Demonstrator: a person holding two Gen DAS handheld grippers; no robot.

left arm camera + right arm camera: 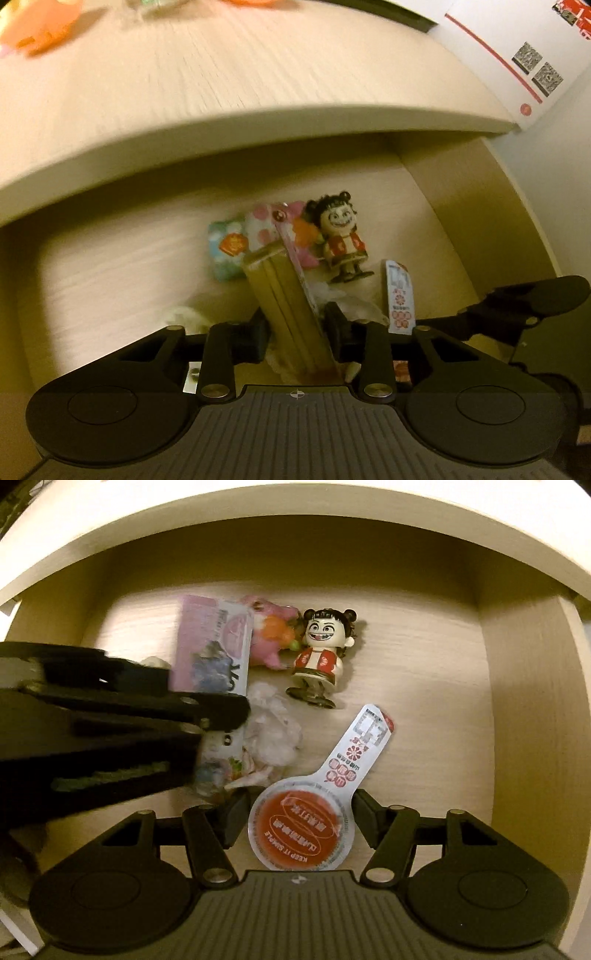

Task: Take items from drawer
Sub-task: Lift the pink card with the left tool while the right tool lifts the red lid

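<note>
Currently left gripper (295,328) jaws clamp the flat yellow-backed packet (286,295), raised over the pale wood drawer (424,657). Right gripper (299,821) jaws straddle the round red-lidded sauce cup (301,825), seemingly without pinching it. Risks: packet snags crumpled plastic wrap (271,734); grippers collide; cup squirts out.

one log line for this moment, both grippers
left gripper: flat pink-edged packet between jaws | right gripper: straddling round red sauce cup | wooden drawer: open

The left gripper (122,716), blurred, hides part of the flat packet (212,650) in the drawer (524,701).
</note>
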